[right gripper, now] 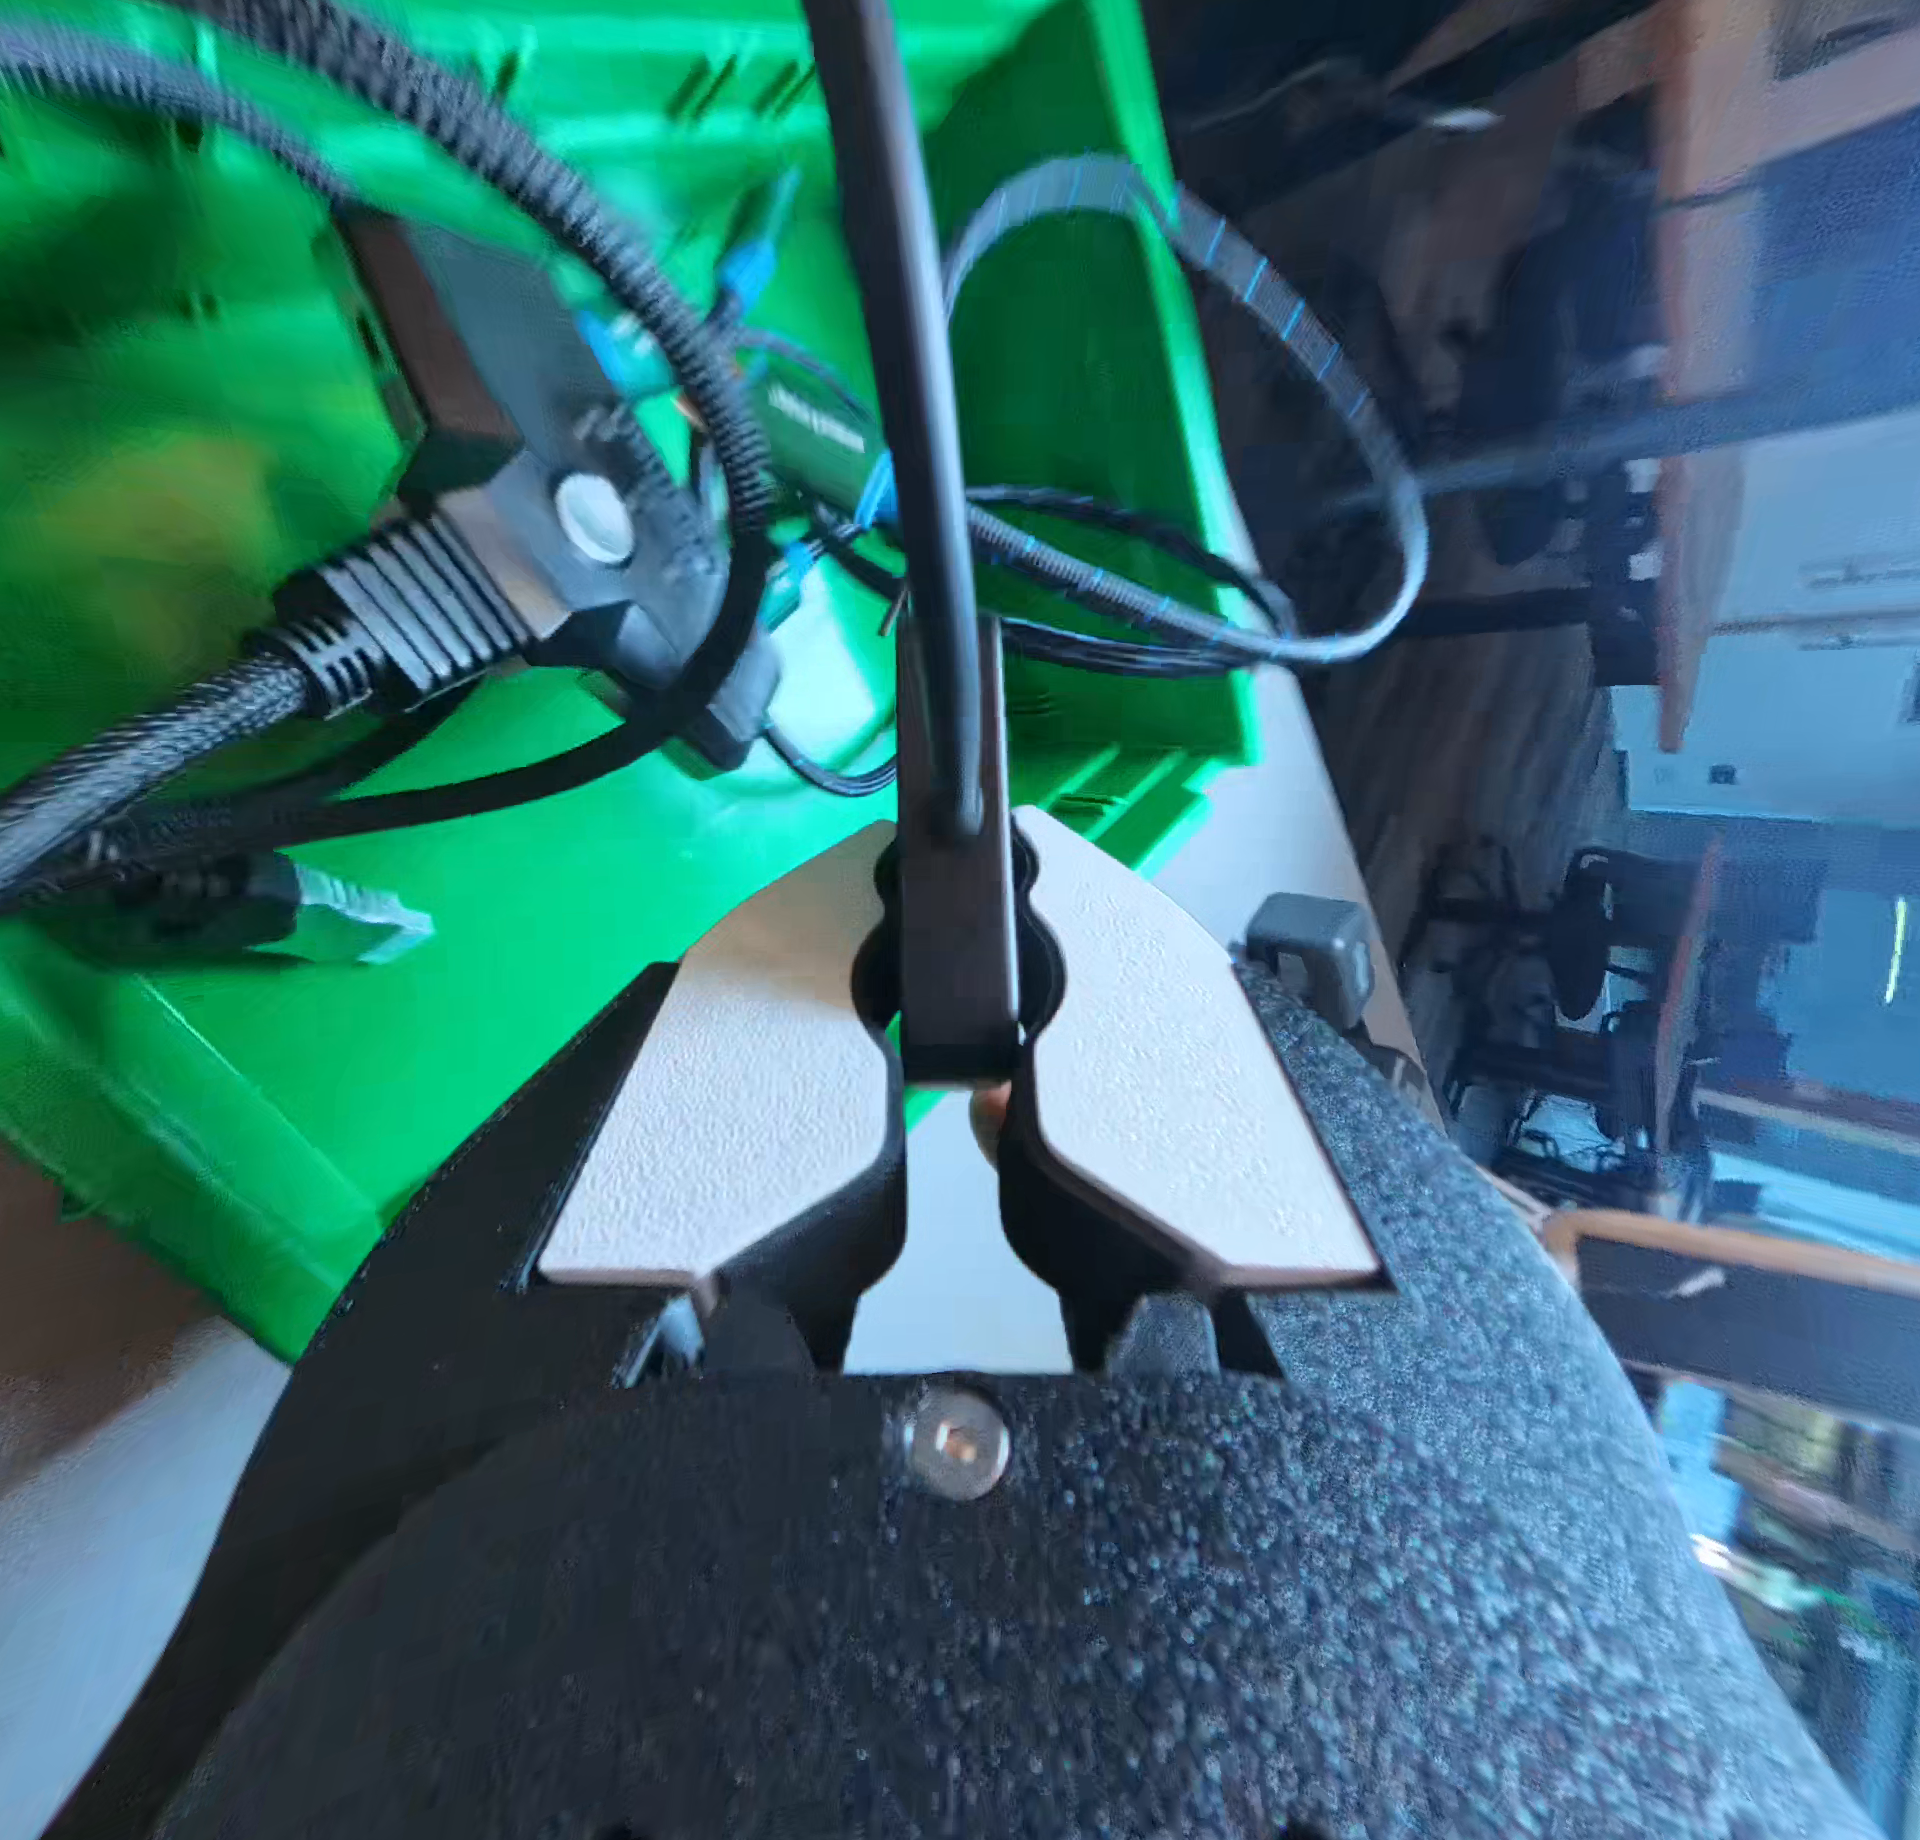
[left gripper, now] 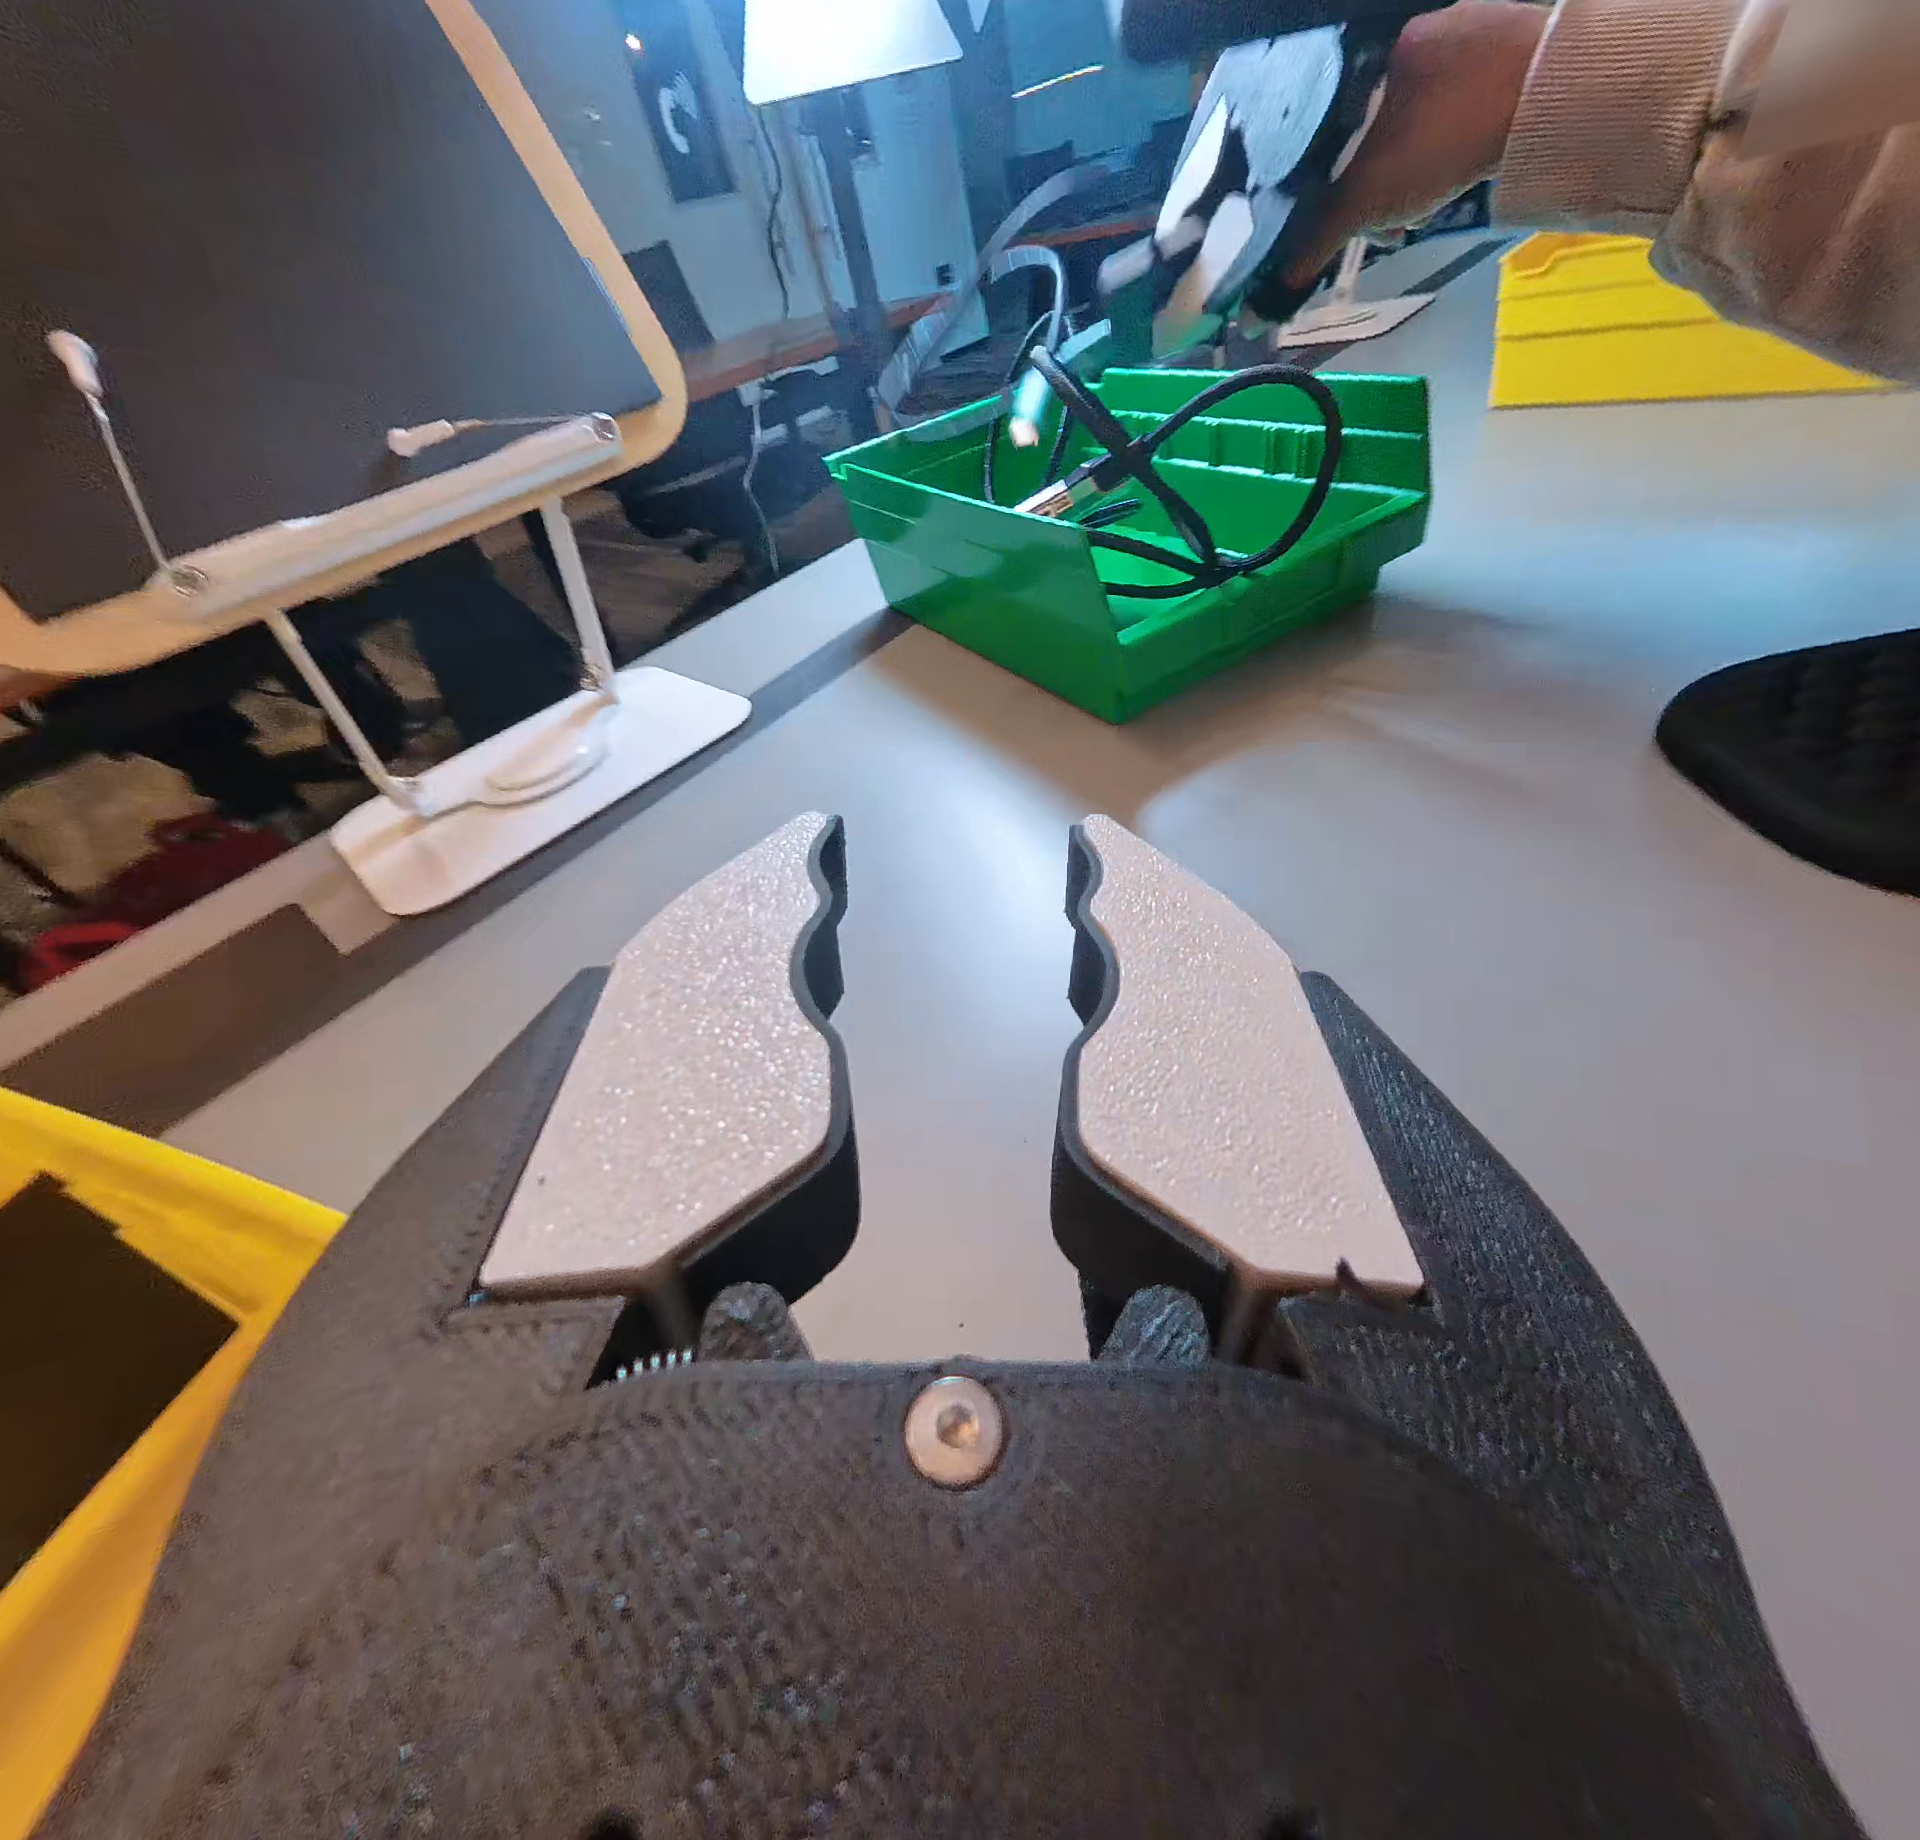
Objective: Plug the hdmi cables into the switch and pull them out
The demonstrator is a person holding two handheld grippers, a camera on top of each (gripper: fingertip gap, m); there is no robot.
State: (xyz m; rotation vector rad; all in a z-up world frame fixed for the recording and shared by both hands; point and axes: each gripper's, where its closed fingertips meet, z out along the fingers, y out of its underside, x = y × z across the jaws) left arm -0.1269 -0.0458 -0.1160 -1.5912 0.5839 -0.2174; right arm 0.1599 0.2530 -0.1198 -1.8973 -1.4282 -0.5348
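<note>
Left tool (left gripper: 956,881) of mine hangs low over the grey tabletop (left gripper: 1403,1011), its two fingers apart with nothing between them. Beside it on the left stands a white stand (left gripper: 540,782) holding a dark board. Farther ahead sits the green bin (left gripper: 1143,585) with black cables (left gripper: 1226,471) looped inside. Up at the right, a hand (left gripper: 1455,107) holds my right tool (right gripper: 956,917) above that bin. Its fingers (right gripper: 1143,1011) squeeze a black HDMI plug (right gripper: 956,959), and the cord runs up from it. In the bin I see a dark box with a cable in it, maybe the switch (right gripper: 520,460), but it is blurry.
</note>
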